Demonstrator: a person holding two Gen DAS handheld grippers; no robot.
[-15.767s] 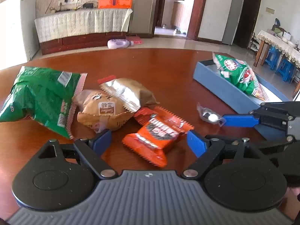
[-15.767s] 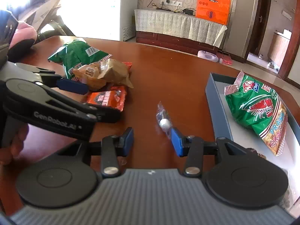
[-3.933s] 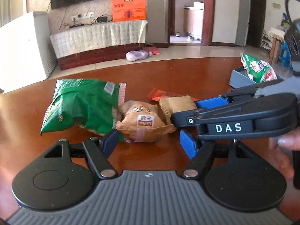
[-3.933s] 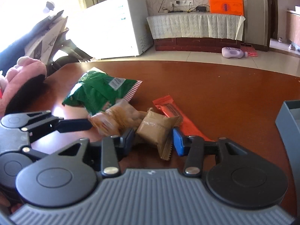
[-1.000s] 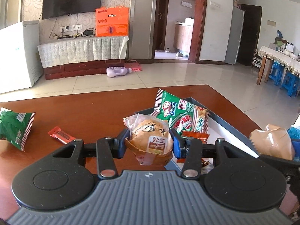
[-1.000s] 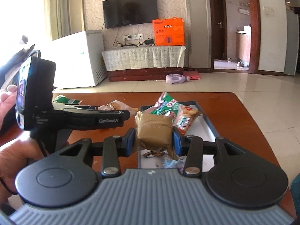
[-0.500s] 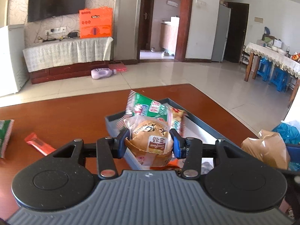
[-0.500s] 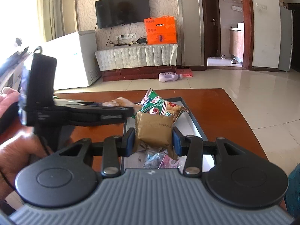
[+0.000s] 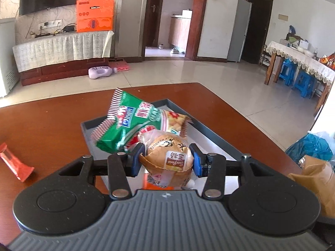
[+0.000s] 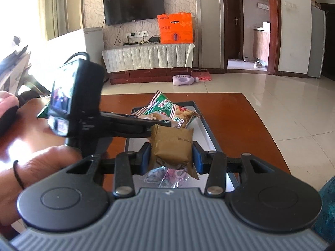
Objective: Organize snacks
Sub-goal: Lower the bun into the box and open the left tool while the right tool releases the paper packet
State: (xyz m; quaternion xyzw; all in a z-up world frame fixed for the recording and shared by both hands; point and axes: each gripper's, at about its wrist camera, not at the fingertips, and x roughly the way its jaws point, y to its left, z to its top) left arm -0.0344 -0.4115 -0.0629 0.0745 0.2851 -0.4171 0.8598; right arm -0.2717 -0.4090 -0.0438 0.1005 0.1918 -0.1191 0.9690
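Note:
My left gripper (image 9: 166,159) is shut on a round wrapped bun (image 9: 167,156) and holds it over the near end of the dark grey tray (image 9: 211,133). A green peanut bag (image 9: 129,123) leans in the tray's far end, and an orange packet (image 9: 155,183) shows under the bun. My right gripper (image 10: 171,156) is shut on a brown square snack pack (image 10: 171,148), also above the tray (image 10: 206,123). Small clear-wrapped sweets (image 10: 165,175) lie in the tray below it. The left gripper's body (image 10: 88,113) crosses the right wrist view from the left.
A red snack bar (image 9: 14,163) lies on the brown table (image 9: 46,125) left of the tray. A green bag (image 10: 43,112) shows behind the left gripper. A blue plastic bag (image 9: 309,146) sits at the table's right edge. A person's hand (image 10: 37,165) grips the left tool.
The left gripper has carried the bun forward and a little down, from beside the tray to over its near end. The right gripper has held nearly still with the brown pack.

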